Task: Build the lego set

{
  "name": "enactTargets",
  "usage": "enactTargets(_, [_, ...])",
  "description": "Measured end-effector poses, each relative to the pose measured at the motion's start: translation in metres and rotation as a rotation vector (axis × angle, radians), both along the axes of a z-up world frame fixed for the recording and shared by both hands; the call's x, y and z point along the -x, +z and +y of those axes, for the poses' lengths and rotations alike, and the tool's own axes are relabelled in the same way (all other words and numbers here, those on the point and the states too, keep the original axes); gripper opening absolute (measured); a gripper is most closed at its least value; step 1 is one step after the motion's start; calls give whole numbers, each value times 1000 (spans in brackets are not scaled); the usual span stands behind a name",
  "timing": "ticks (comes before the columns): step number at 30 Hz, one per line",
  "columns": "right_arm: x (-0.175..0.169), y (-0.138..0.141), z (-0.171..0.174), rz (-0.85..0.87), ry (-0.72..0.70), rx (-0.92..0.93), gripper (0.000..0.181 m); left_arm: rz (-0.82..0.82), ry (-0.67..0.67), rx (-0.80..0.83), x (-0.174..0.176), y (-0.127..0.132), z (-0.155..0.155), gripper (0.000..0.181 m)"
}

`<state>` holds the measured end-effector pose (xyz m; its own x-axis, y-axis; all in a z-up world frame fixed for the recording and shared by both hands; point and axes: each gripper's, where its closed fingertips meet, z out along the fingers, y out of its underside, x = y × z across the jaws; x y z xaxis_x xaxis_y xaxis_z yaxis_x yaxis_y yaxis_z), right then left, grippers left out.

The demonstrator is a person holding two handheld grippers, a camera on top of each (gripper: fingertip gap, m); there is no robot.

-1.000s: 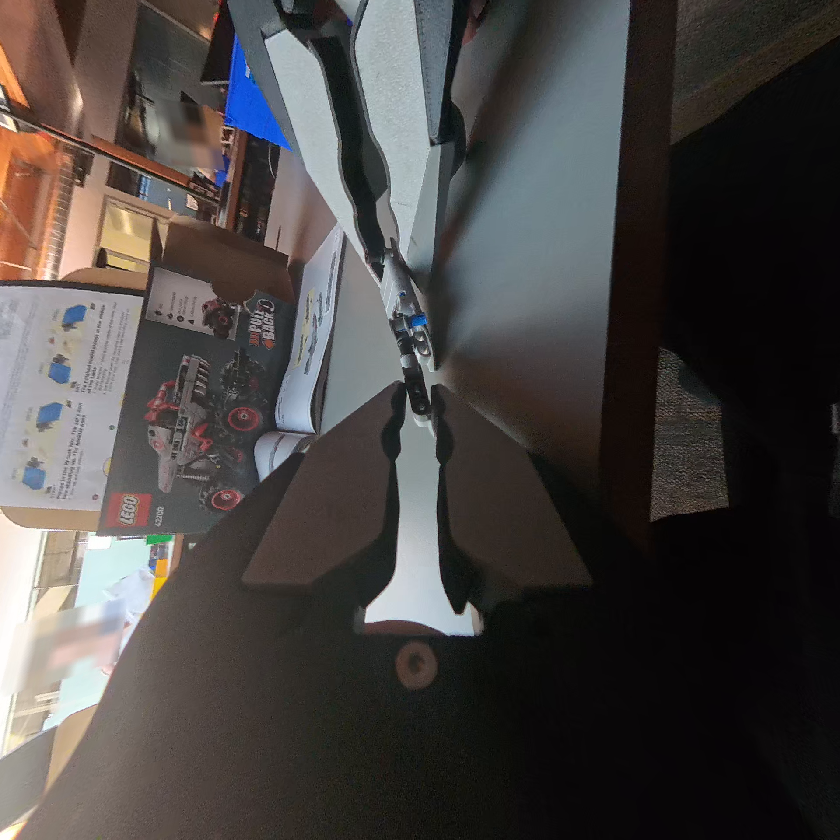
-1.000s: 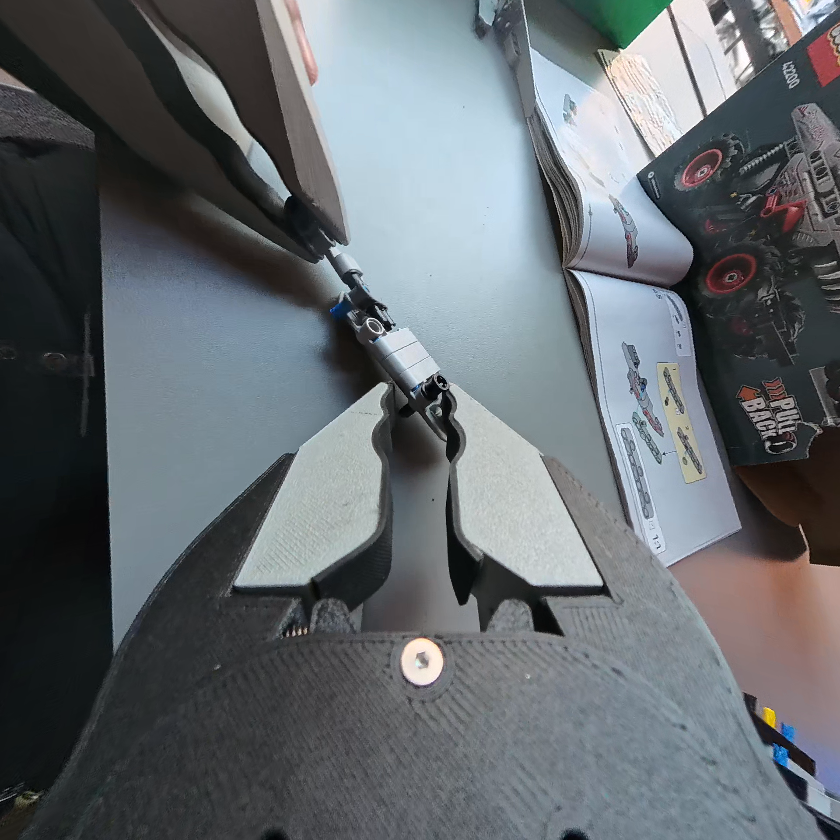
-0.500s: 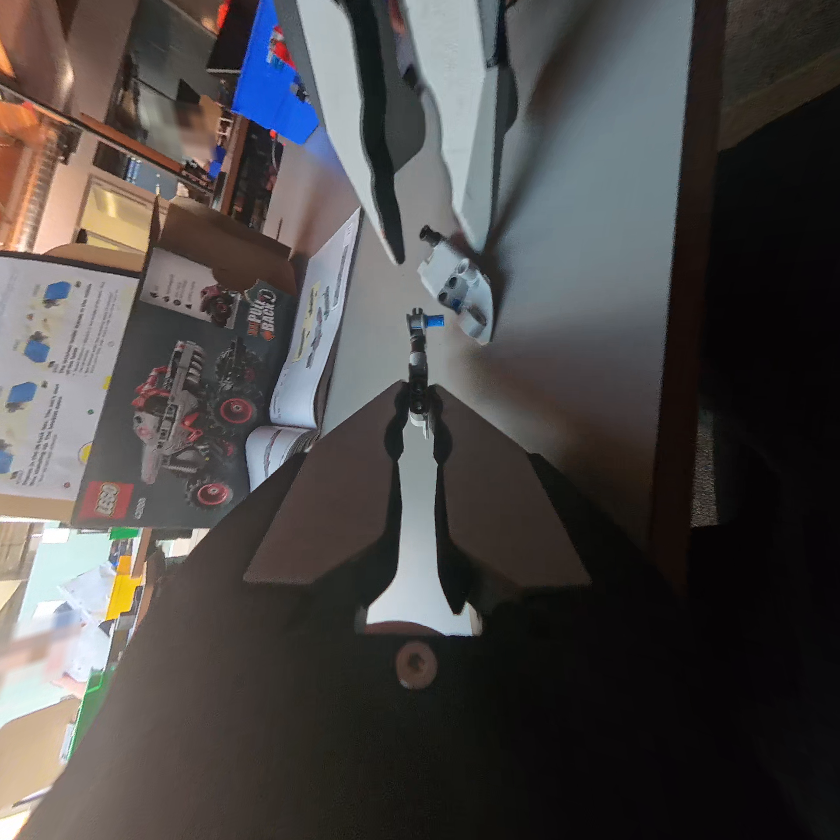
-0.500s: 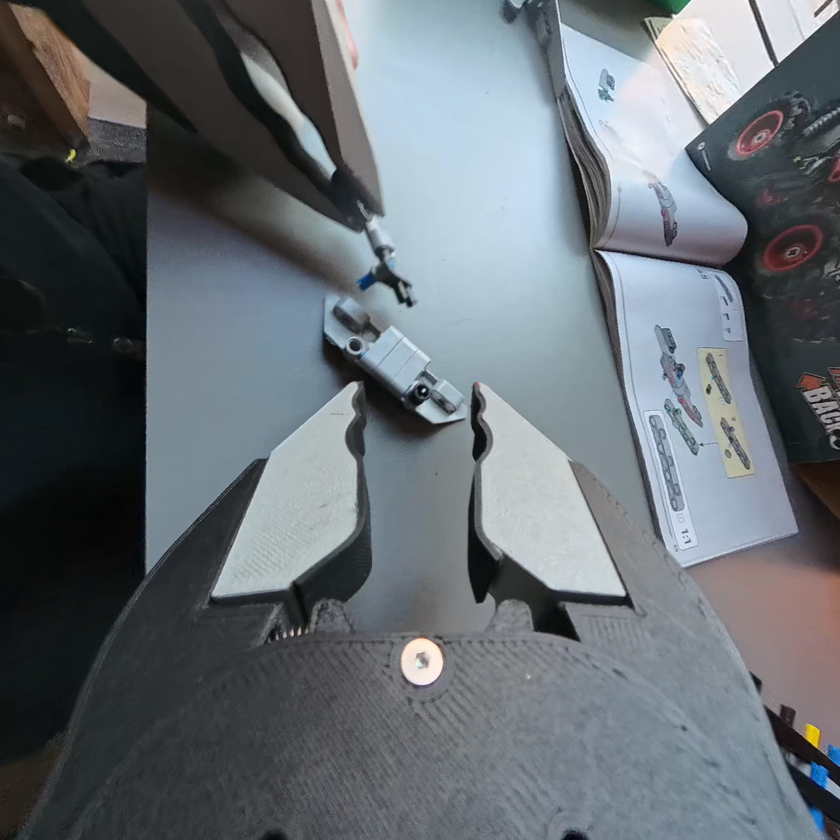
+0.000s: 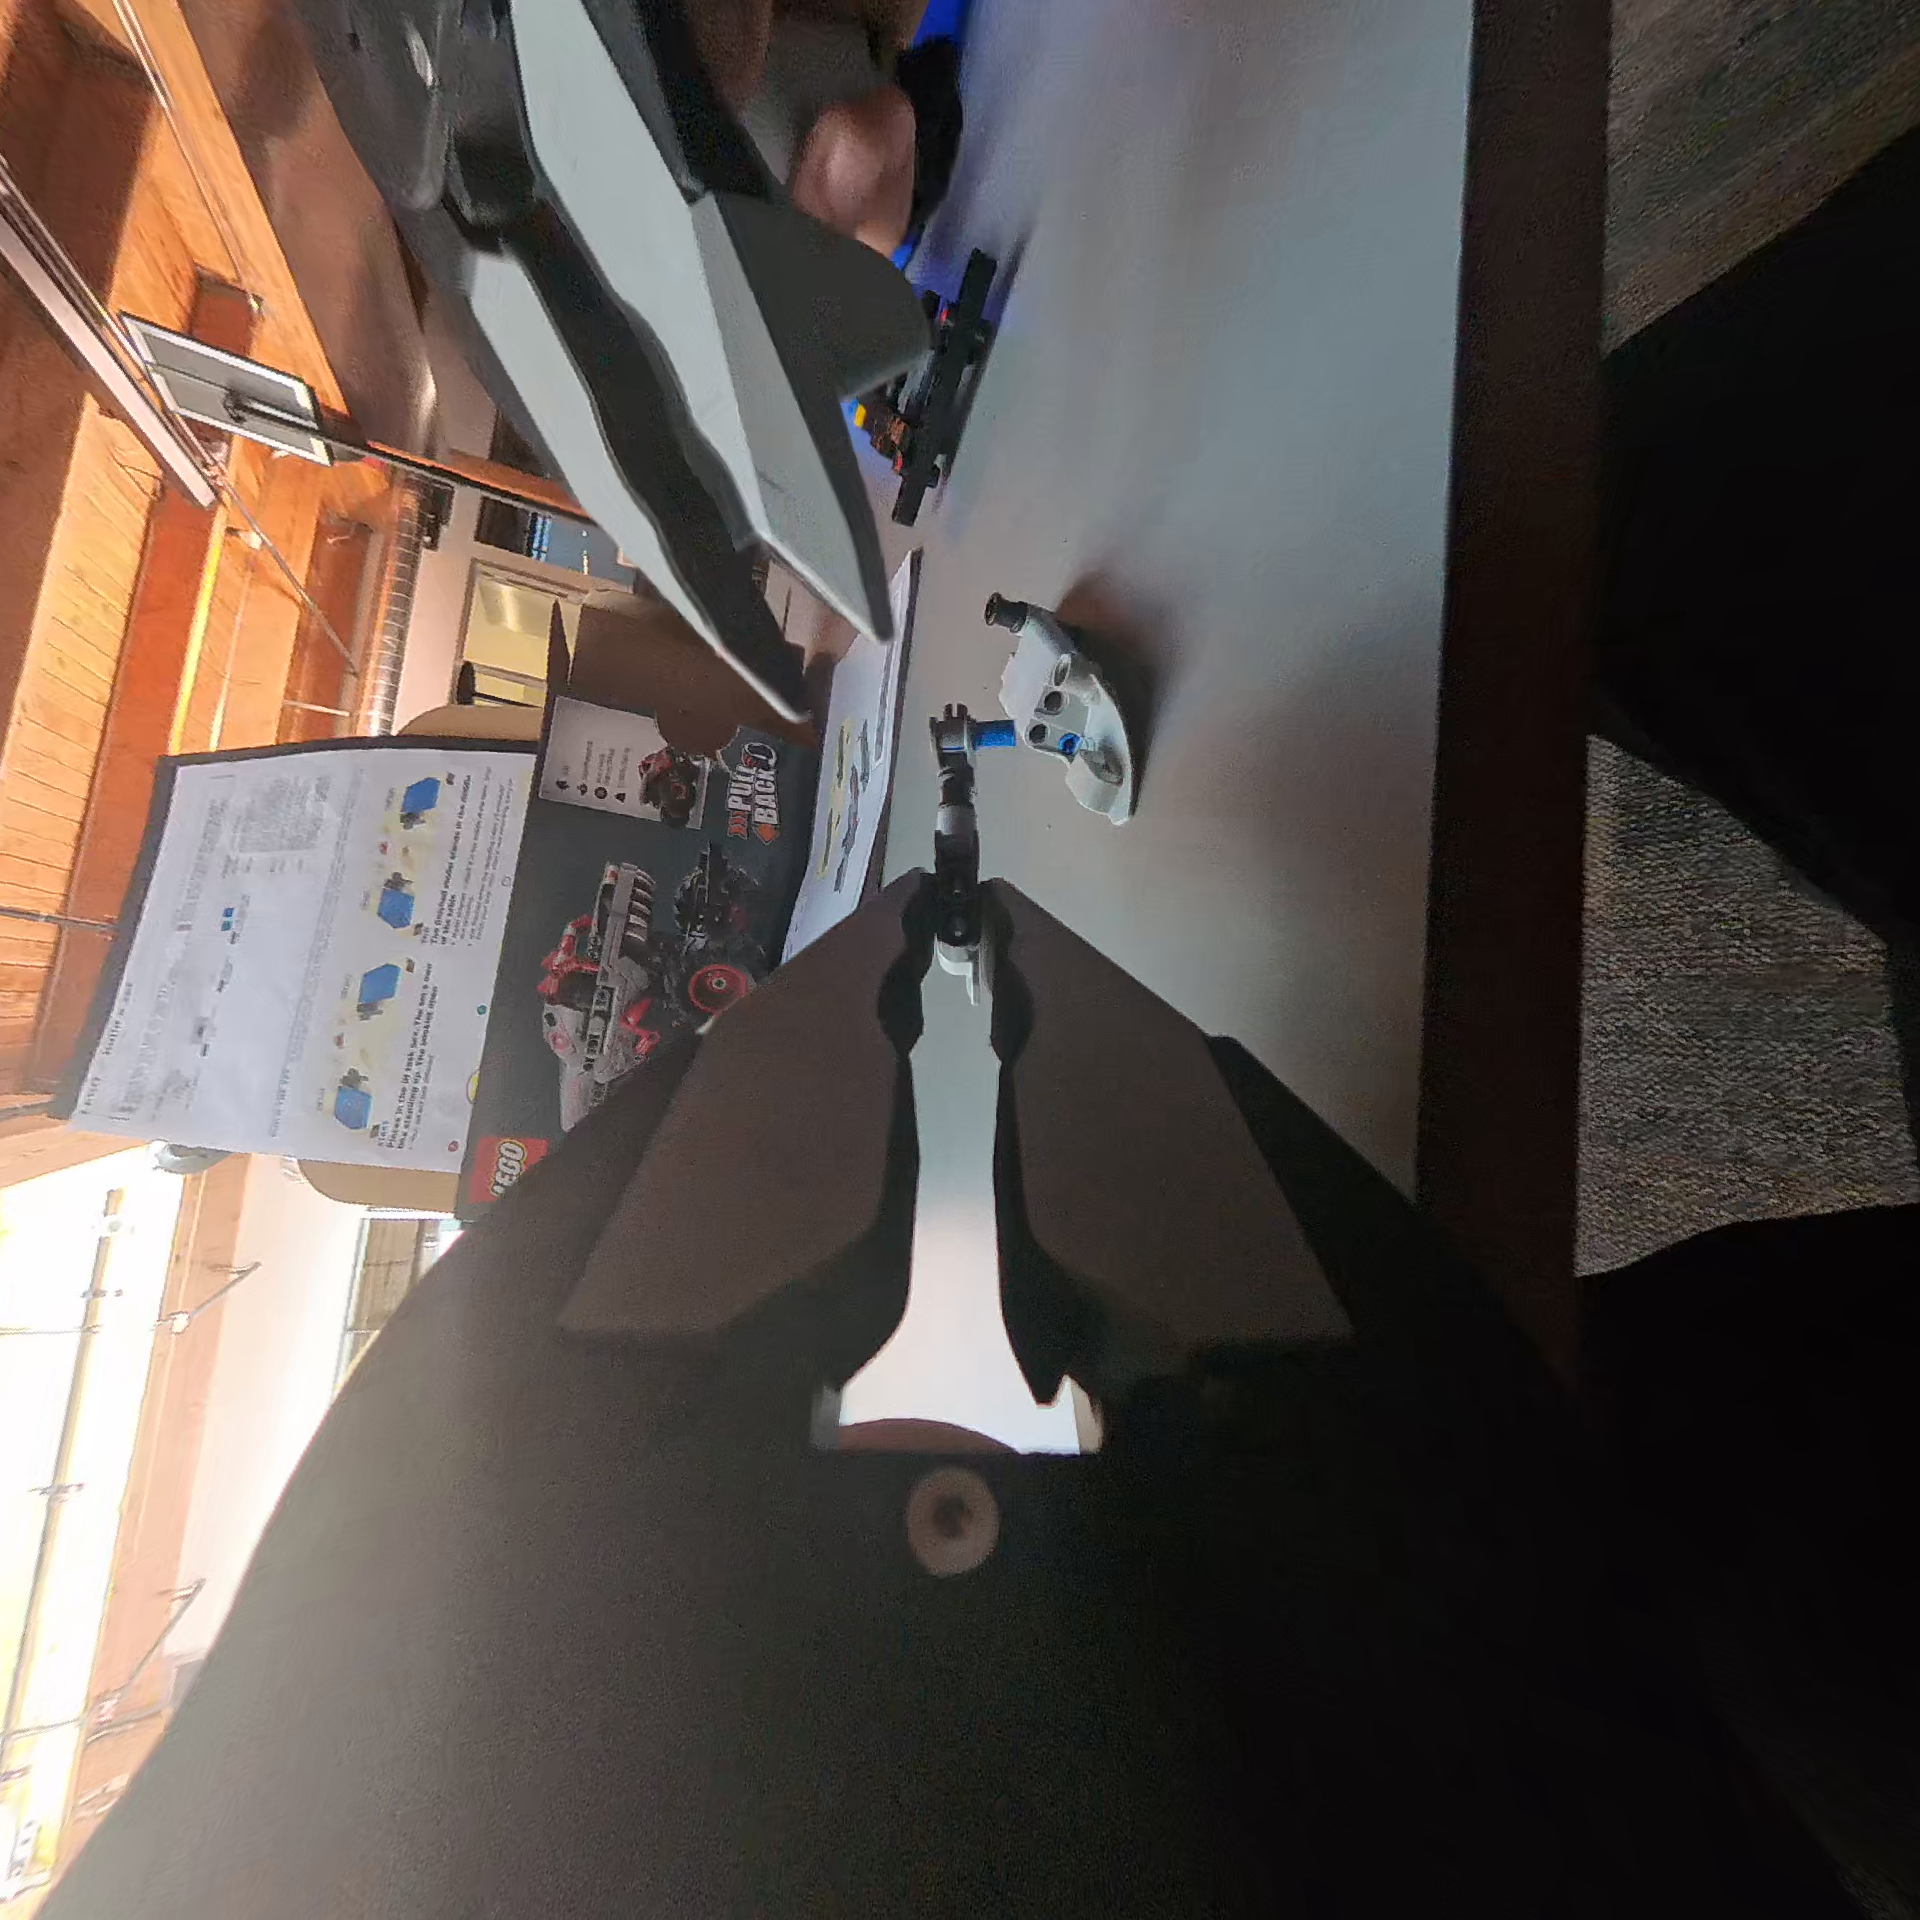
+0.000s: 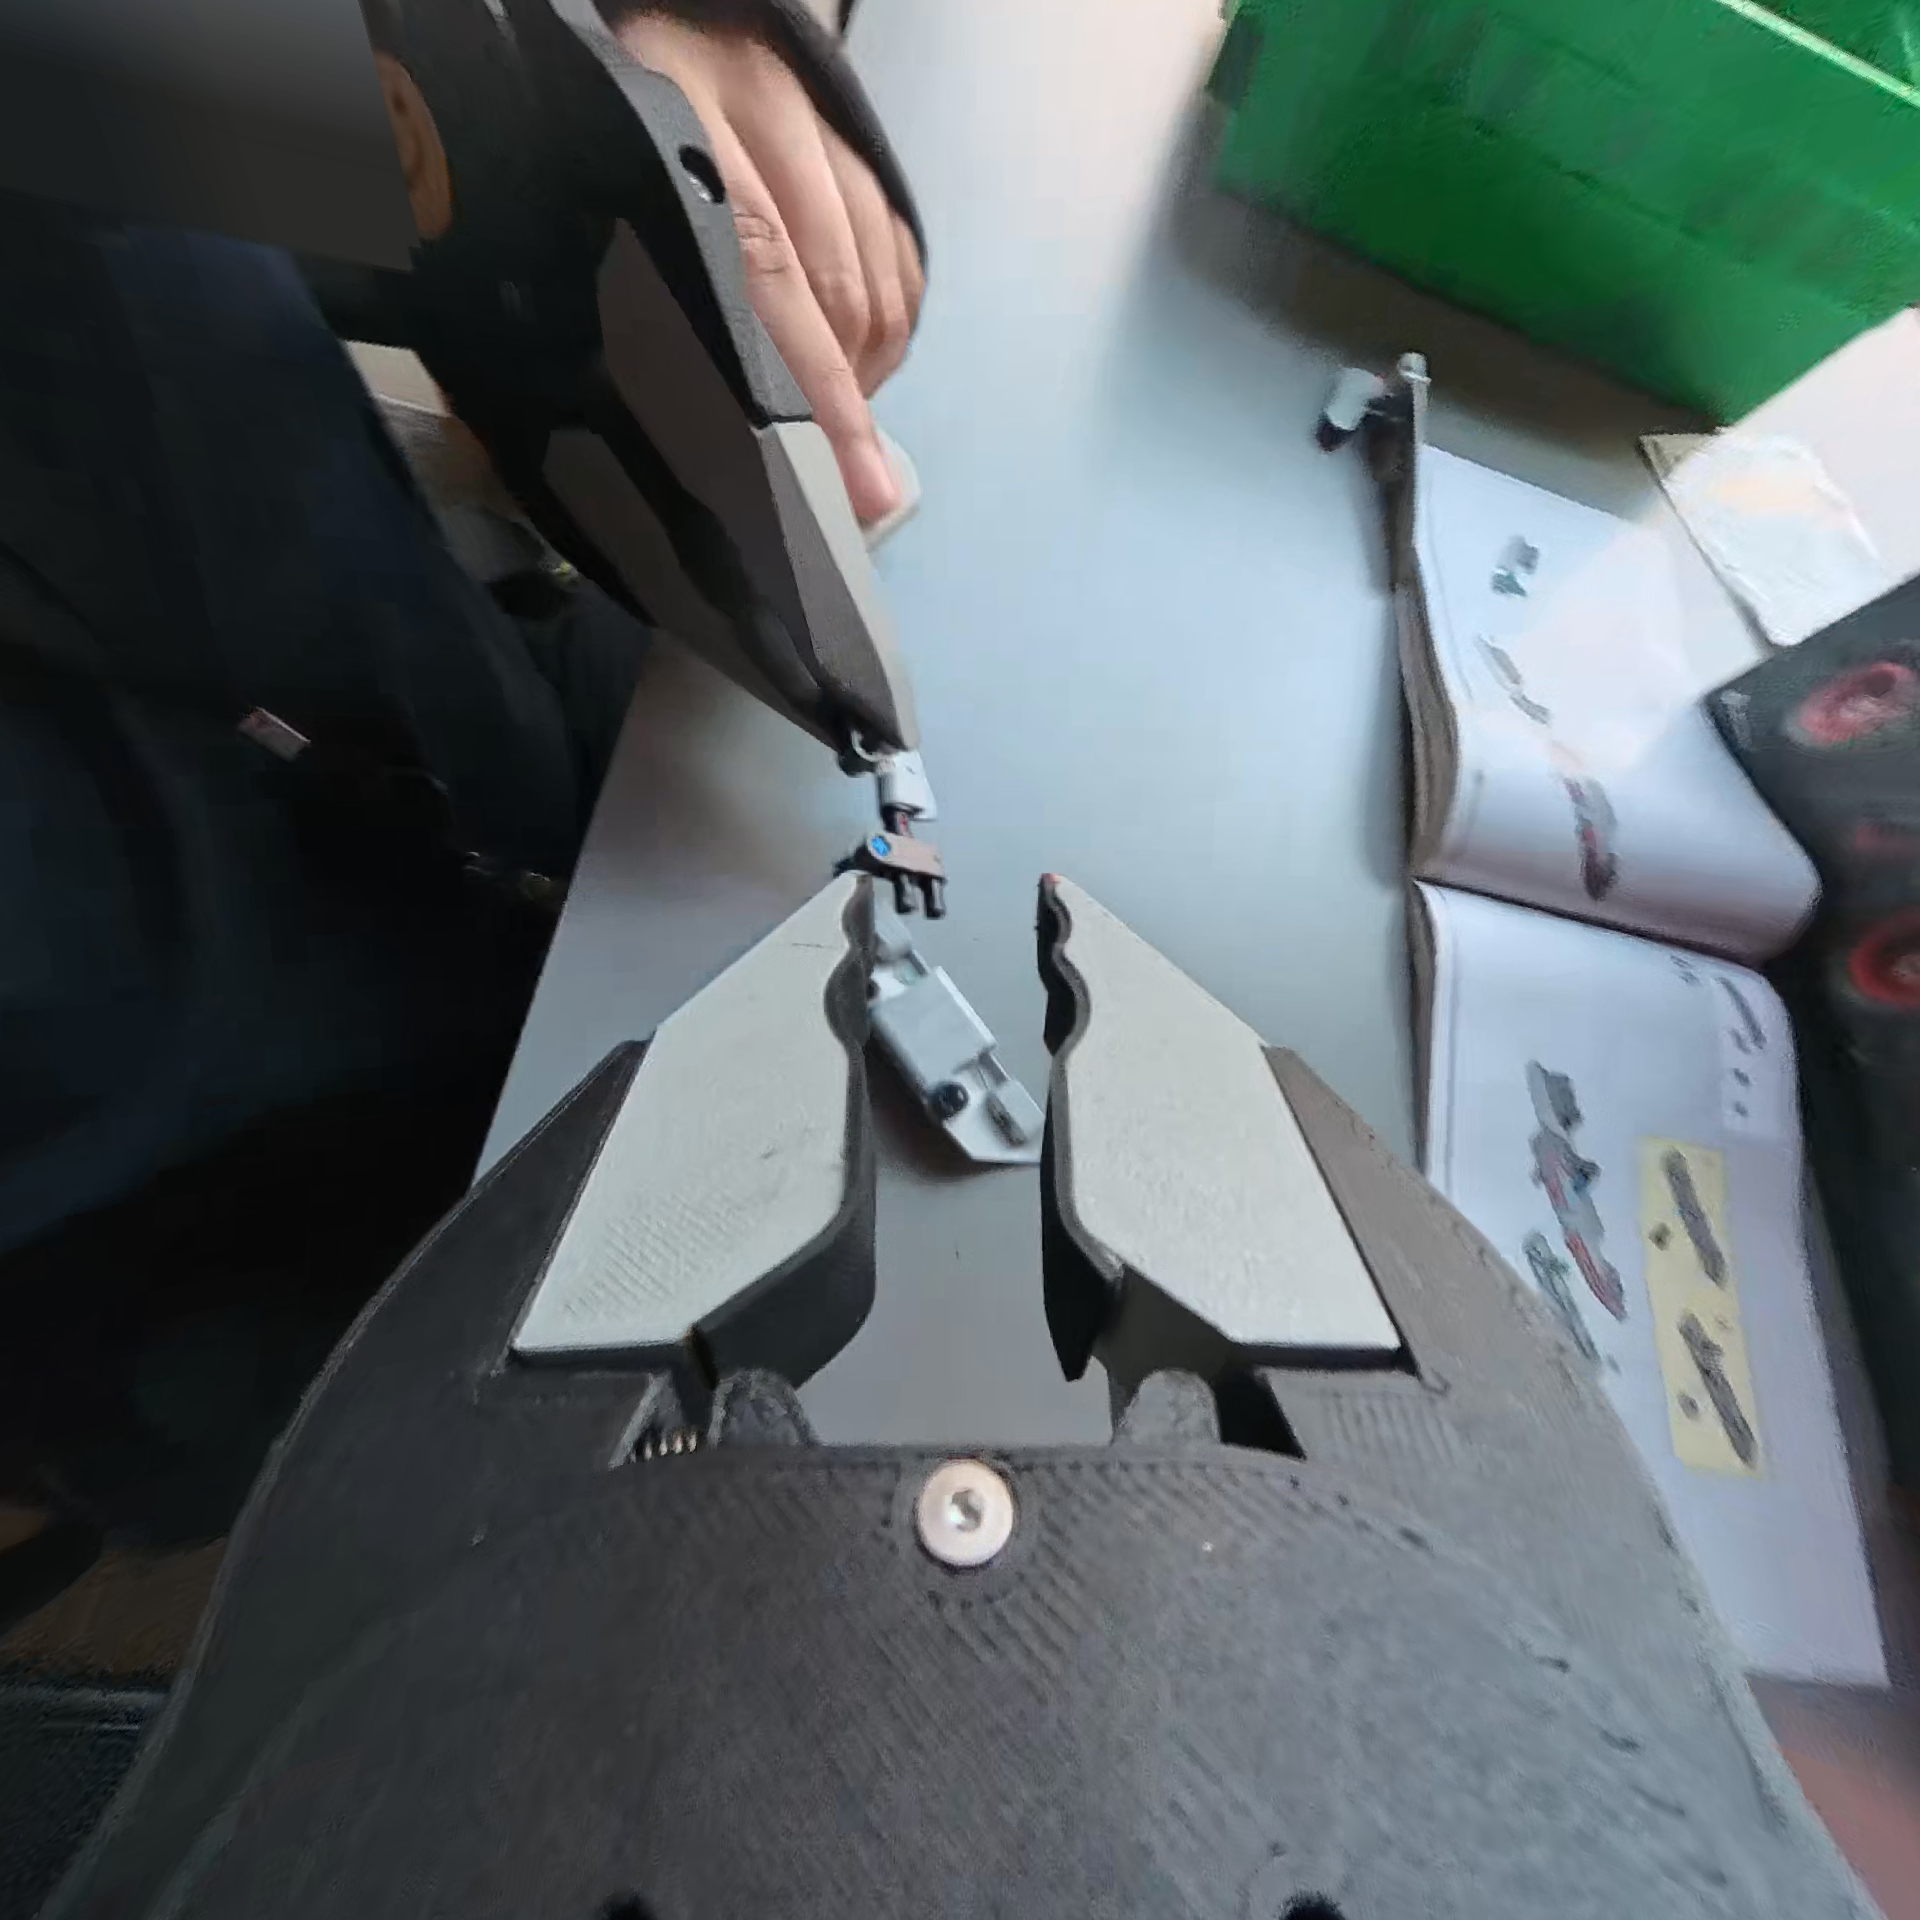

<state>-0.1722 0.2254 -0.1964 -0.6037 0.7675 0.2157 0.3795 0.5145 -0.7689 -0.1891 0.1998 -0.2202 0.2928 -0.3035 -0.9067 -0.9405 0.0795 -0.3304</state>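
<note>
Alignment is what I'm watching. My left gripper (image 5: 951, 940) is pinched on a thin black-and-grey axle piece (image 5: 951, 821), which sticks straight out from the tips toward the top of the left wrist view, with a blue pin (image 5: 992, 736) jutting sideways at its far end. The grey block assembly (image 5: 1070, 717) lies loose on the grey table (image 5: 1247, 416), just right of that pin and nearly touching it. From the right wrist view, my right gripper (image 6: 951, 894) is spread wide and holds nothing; the block (image 6: 951, 1049) sits between its fingers at frame centre, long axis running from upper left to lower right. I judge the right gripper the nearer one, so the next move should be closing across the block's short sides, then lining its hole up with the pin.
</note>
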Motion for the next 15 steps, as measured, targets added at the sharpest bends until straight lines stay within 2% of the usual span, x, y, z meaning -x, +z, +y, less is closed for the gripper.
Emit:
enactTargets(2, [2, -9, -9, -48, 56, 10, 30, 10, 10, -24, 1, 3, -1, 3])
enactTargets(5, [5, -23, -7, -95, 71, -35, 17, 48, 2, -70, 2, 7, -2, 3])
enactTargets(10, [7, -25, -13, -121, 118, 11, 10, 153, -10, -132, 2, 8, -1, 3])
enactTargets(15, [6, -30, -11, -138, 123, -24, 9, 82, -34, -112, -1, 7, -1, 4])
